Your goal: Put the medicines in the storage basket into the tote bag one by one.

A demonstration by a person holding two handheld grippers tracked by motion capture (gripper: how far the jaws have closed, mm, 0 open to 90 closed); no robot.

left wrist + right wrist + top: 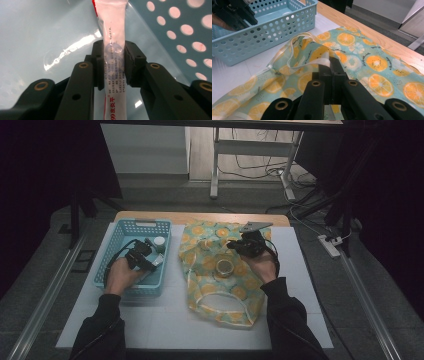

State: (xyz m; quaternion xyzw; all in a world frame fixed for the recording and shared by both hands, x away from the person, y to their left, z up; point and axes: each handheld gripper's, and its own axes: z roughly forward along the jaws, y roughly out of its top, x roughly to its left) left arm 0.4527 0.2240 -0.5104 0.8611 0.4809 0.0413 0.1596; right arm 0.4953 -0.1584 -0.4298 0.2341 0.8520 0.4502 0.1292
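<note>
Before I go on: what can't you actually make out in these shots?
- Tube, left gripper view: both ends cut off by the frame; small print unreadable.
- Bag handle, right gripper view: clamped part hidden by the right gripper fingers.
- Basket, high view: contents partly behind the left gripper.

Glossy plastic tube (113, 37) lies in a smooth perforated plastic basket (274, 32); matt printed cloth bag (372, 65) on a wood-edged counter (372, 32).

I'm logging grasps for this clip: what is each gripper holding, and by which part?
The left gripper clamps the white tube across its middle, inside the blue basket. The right gripper pinches the fruit-print bag by its white-trimmed edge.
</note>
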